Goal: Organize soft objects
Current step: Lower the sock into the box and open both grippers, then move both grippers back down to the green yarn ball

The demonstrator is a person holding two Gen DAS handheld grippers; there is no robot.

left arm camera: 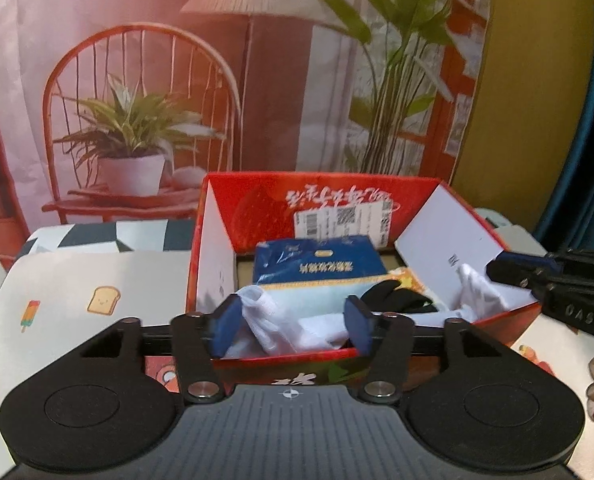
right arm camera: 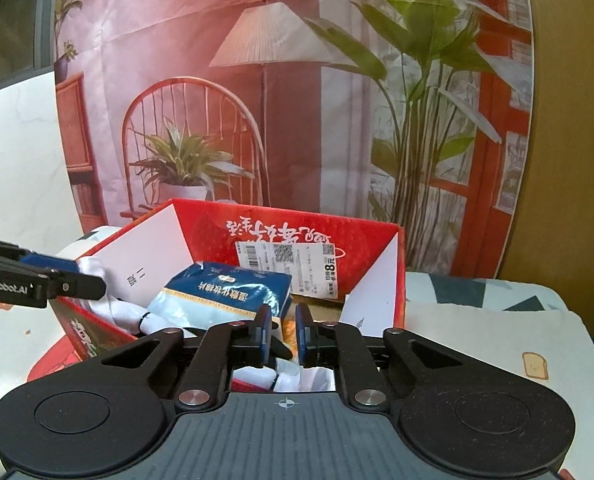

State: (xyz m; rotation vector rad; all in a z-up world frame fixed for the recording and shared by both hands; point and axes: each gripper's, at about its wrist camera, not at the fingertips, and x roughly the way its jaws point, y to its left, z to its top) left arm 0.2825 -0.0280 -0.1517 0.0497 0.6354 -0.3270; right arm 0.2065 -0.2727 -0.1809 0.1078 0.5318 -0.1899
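Right under my left cam sits the left tool [left arm camera: 293, 322], w/ its blue pads wide apart. White cloth [left arm camera: 289, 330] lies between the pads, but they don't press on it, so it has hold of nothing. That cloth hangs over the near wall of the red box [left arm camera: 337, 364].

Over on my right cam, the right tool [right arm camera: 283, 334] has its pads close together, w/ just a thin gap. I see white cloth and something dark low between them, but I can't tell if the pads pinch any of it.

Next, inside the box: a black soft thing [left arm camera: 397, 296] lies beside the white cloth, and a blue and white pack [left arm camera: 317, 266] sits in the middle. More white cloth [left arm camera: 479, 288] bunches up by the right flap, near the tip of the right tool coming in from that side. A yellow-orange item [left arm camera: 411, 274] peeks out behind the black one; can't say what it is.

At the back, a white label [right arm camera: 287, 264] w/ a barcode is stuck on the far red wall. The box stands on a bench w/ a cartoon mat [left arm camera: 97, 280] showing toast and an ice pop. Behind it all hangs a backdrop [left arm camera: 157, 80] printed w/ a red chair, a lamp and plants.
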